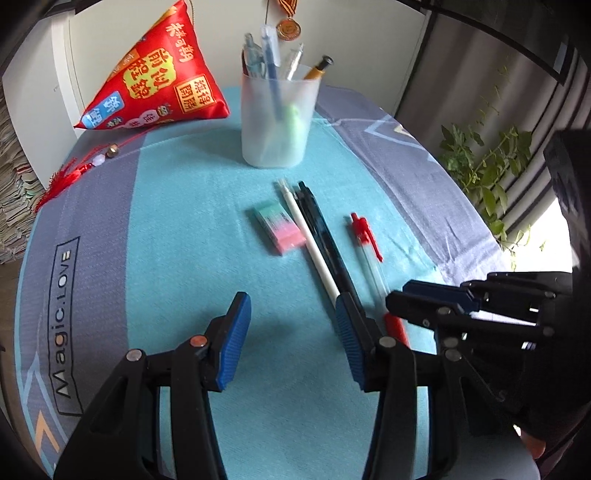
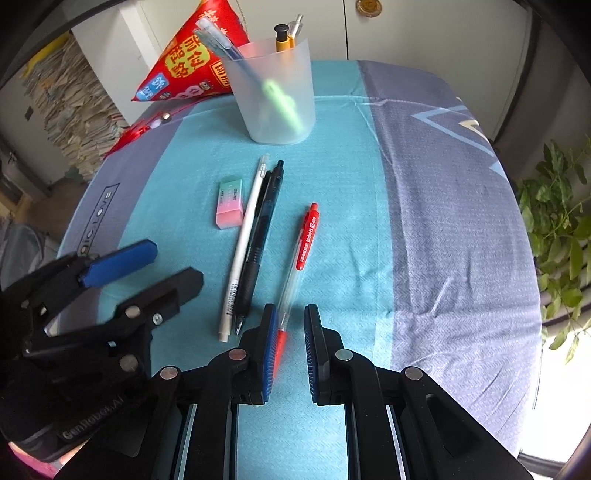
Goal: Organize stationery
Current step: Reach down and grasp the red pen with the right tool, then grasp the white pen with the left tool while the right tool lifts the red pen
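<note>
A red-capped clear pen lies on the teal cloth; it also shows in the left wrist view. Its red tip end lies between the fingers of my open right gripper, close to the left pad. A white pen and a black pen lie side by side to its left, with a green-pink eraser beyond them. A frosted pen cup with several pens stands at the back. My left gripper is open and empty, its right finger beside the white pen's end.
A red satin pouch with a tassel lies at the back left. A potted plant stands past the table's right edge. Stacked papers are off the table to the left. A medal hangs on the wall.
</note>
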Motion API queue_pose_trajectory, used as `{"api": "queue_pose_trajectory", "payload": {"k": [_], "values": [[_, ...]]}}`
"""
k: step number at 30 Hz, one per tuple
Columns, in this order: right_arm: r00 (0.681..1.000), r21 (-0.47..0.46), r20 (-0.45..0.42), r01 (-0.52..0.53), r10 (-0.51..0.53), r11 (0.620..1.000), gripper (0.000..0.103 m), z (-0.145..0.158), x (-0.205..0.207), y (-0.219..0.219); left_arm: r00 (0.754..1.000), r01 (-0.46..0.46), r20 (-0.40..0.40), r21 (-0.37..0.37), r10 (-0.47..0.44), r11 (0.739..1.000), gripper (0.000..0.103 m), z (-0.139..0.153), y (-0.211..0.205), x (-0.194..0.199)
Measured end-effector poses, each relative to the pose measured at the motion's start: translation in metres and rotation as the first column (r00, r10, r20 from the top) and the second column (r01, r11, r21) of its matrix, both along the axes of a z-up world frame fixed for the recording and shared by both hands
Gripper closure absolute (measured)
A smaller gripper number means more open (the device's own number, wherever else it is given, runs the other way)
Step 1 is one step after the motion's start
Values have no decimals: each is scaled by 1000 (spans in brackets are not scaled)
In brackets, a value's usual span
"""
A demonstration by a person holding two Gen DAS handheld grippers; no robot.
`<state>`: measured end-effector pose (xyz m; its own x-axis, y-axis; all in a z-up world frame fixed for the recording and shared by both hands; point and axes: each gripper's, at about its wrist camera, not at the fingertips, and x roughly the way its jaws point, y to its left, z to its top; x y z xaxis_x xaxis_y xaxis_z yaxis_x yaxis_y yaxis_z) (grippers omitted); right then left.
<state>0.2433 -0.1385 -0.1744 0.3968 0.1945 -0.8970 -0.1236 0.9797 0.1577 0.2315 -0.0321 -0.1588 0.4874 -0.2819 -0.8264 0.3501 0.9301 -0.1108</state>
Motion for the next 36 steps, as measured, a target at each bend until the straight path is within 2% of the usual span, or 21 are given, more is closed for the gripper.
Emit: {"api": "queue_pose_trajectory", "payload": {"k": [4, 7, 12, 14, 17, 20, 24, 26, 27, 28, 36], "values": [[1000, 49, -16, 10, -9, 999, 91, -2, -1, -3, 999, 12, -50, -21, -13, 1000, 56, -9, 3, -2], [999, 105, -50, 4, 1, 994, 91, -6, -1, -4, 998, 3, -59, -36, -6, 999, 56, -10, 9, -6], [999, 60, -37, -23, 25, 998, 91, -8, -2, 7, 999, 25, -39, -36, -26, 999, 56, -6, 11, -14], [999, 70, -45, -18, 22, 997, 91, -9, 0, 5, 998, 43, -50, -47, -46, 998, 56, -6, 10, -16], [998, 100, -54, 22, -17, 995, 91, -7, 1, -6, 996, 77, -52, -40, -79, 996, 56, -9, 1, -18], [997, 50, -28, 70, -69, 996, 91, -2, -1, -19, 993, 98, -55, -31, -100, 995, 56, -13, -10, -17], [995, 65, -10, 101, -101, 993, 91, 7, -7, -33, 994, 100, -41, -8, -100, 995, 58, -16, -22, -14], [995, 50, 1, 102, -102, 994, 91, 10, -9, -34, 994, 105, -32, 8, -105, 994, 63, -17, -26, -13], [995, 47, 2, 104, -104, 994, 91, 10, -9, -36, 994, 109, -25, 23, -109, 994, 74, -17, -28, -14], [994, 47, 2, 105, -105, 993, 91, 10, -10, -37, 993, 118, -21, 33, -117, 993, 77, -18, -29, -15], [995, 88, -11, 100, -100, 991, 91, 6, -13, -38, 994, 110, -18, 54, -110, 992, 93, -19, -20, -19]]}}
